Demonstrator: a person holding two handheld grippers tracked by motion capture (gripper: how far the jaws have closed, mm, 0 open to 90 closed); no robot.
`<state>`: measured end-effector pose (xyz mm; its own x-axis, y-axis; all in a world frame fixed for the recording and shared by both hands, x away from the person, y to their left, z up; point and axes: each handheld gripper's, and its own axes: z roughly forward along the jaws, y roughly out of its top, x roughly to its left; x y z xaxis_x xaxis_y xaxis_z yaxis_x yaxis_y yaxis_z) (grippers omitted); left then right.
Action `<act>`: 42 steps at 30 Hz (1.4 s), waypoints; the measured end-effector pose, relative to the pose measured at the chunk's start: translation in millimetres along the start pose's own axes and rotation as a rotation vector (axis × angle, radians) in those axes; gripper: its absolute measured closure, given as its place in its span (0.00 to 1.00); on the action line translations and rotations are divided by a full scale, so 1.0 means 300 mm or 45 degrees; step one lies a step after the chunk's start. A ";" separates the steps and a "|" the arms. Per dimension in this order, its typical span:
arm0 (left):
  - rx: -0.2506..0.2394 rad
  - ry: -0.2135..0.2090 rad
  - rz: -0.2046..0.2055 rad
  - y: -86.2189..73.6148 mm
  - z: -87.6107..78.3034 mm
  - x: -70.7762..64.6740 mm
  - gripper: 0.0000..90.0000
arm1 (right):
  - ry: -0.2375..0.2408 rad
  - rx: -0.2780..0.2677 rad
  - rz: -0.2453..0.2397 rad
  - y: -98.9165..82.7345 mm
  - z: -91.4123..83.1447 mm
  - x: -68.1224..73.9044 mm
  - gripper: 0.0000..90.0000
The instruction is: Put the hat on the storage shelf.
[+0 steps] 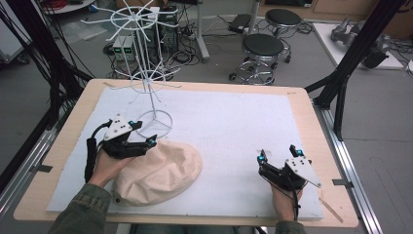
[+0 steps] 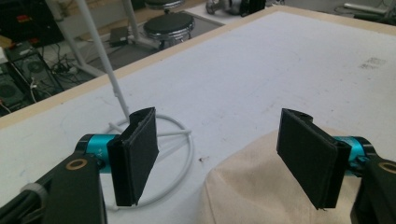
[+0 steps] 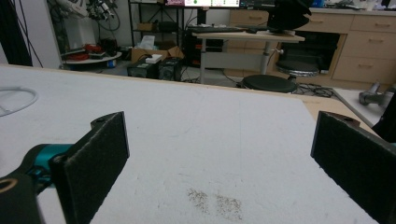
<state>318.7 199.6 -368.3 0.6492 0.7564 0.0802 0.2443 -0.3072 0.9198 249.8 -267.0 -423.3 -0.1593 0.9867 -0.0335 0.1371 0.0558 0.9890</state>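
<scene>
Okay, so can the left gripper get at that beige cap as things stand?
Probably yes. The left gripper hovers open right over the beige cap, with nothing between its jaws; the white wire stand sits just beyond, not in the way.

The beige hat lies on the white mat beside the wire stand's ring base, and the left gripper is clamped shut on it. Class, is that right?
Not quite. The left gripper is open: the left gripper view shows its pads apart above the beige hat, pressing nothing. The hat does lie on the white mat beside the wire stand.
</scene>
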 end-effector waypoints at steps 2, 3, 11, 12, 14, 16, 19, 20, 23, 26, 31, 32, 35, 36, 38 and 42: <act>0.032 -0.010 0.009 0.003 0.019 0.003 0.33 | -0.007 0.007 -0.015 0.000 -0.001 0.001 0.04; 0.044 -0.013 0.012 0.002 0.030 0.004 0.33 | -0.008 0.009 -0.026 -0.001 0.000 0.002 0.04; 0.151 -0.118 0.000 -0.017 0.094 0.009 0.32 | 0.019 0.019 -0.049 0.000 0.006 0.012 0.04; 0.176 -0.128 0.005 -0.015 0.100 0.006 0.32 | 0.019 0.019 -0.049 0.000 0.006 0.012 0.04; 0.205 -0.138 0.039 -0.007 0.110 0.001 0.32 | 0.030 0.024 -0.041 0.000 0.006 0.016 0.04; 0.212 -0.160 0.054 0.008 0.119 -0.007 0.32 | 0.032 0.022 -0.042 0.001 0.007 0.016 0.04; 0.240 -0.212 0.082 0.029 0.138 -0.022 0.33 | 0.041 0.025 -0.040 0.000 0.008 0.015 0.04; 0.262 -0.231 0.098 0.034 0.146 -0.025 0.34 | 0.048 0.024 -0.044 0.001 0.010 0.014 0.04; 0.314 -0.269 0.124 0.041 0.171 -0.038 0.35 | 0.054 0.021 -0.043 0.001 0.009 0.014 0.04; 0.337 -0.300 0.130 0.038 0.191 -0.038 0.35 | 0.059 0.019 -0.035 0.003 0.008 0.014 0.04; 0.386 -0.366 0.128 0.026 0.220 -0.035 0.36 | 0.064 0.023 -0.030 0.002 0.008 0.013 0.04; 0.399 -0.384 0.121 0.022 0.225 -0.032 0.37 | 0.067 0.027 -0.027 0.002 0.009 0.014 0.04; 0.437 -0.410 0.120 0.008 0.240 -0.022 0.38 | 0.074 0.019 -0.030 0.002 0.010 0.015 0.04; 0.447 -0.417 0.117 0.003 0.246 -0.018 0.38 | 0.074 0.019 -0.030 0.002 0.010 0.015 0.04; 0.480 -0.414 0.138 -0.005 0.255 -0.012 0.43 | 0.077 0.020 -0.029 0.001 0.012 0.014 0.04; 0.532 -0.435 0.162 -0.019 0.270 -0.023 0.45 | 0.082 0.031 -0.015 0.001 0.013 0.014 0.04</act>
<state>371.4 149.4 -405.3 0.8719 0.4894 -0.0124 0.3686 -0.6395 0.6746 252.9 -262.3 -423.7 -0.2235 0.9741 -0.0347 0.1585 0.0715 0.9848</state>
